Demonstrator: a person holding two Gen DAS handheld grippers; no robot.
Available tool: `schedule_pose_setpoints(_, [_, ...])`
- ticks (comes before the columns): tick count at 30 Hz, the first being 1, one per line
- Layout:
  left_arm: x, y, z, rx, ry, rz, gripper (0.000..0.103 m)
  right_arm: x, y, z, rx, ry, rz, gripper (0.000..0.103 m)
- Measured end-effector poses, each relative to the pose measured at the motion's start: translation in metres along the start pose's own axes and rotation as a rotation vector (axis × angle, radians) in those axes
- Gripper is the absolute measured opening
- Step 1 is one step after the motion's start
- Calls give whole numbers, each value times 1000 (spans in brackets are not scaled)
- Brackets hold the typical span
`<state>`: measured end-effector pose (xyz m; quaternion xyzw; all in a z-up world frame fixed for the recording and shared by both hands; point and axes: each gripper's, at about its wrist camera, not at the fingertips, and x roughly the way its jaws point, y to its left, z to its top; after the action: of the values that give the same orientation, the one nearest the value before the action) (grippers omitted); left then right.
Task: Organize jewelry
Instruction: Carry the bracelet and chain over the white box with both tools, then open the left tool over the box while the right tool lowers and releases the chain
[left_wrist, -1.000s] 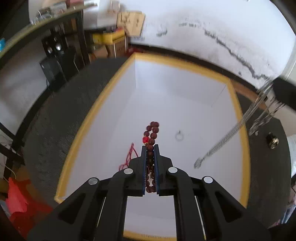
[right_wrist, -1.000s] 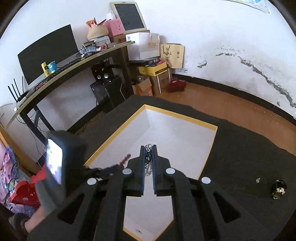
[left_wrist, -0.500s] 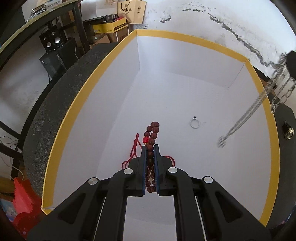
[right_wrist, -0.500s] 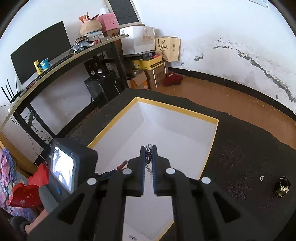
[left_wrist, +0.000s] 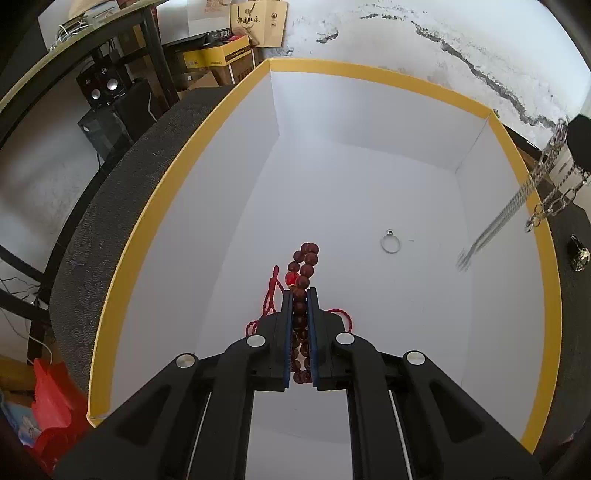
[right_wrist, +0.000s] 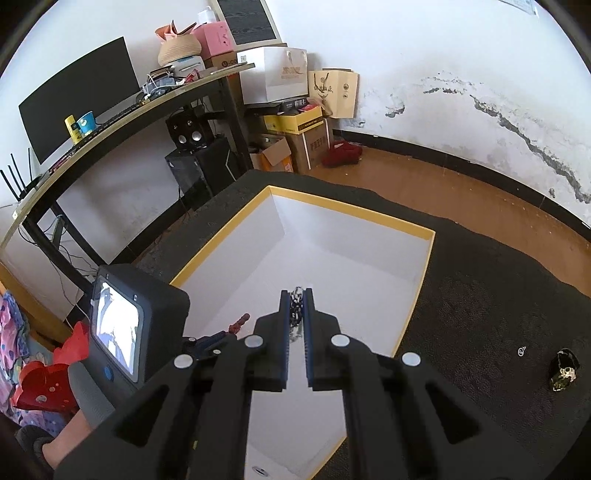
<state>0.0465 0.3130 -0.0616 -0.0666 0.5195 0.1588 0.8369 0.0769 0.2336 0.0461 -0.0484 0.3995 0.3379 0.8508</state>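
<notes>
Inside the white box (left_wrist: 369, 177) there's loads of open floor, pretty much the whole far half is bare. The only thing lying out there is a small ring (left_wrist: 390, 243), right of centre. The yellow-edged walls (left_wrist: 155, 221) stand up all around, so the way in is from above. A silver chain (left_wrist: 517, 206) dangles over the right wall and takes up that side. Outside, the dark mat (right_wrist: 480, 314) is mostly open apart from a small dark trinket (right_wrist: 561, 369).
</notes>
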Motion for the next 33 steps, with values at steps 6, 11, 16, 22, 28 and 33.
schedule_pose_setpoints(6, [0,0,2,2,4,4,7,5,-1,-2,4,7,-4,7])
schedule_pose_setpoints(11, [-1,-5,1,9,3,4,7,8,-3,-3,6,13,-7,7])
schedule_pose_setpoints(16, [-14,-4,0,-3,-26,-16,85,14,-6,-4,14,23,-12,7])
schedule_pose_setpoints(22, [-40,-5,-8,13,-88,-22,91,32,-5,-5,0,62,-29,7])
schedule_pose_setpoints(28, [-53,-3,-14,11,-99,-52,91,69,-2,-4,-5,146,-33,7])
schedule_pose_setpoints(33, [-53,3,-13,-3,-102,-50,91,105,-3,-5,-17,238,-53,7])
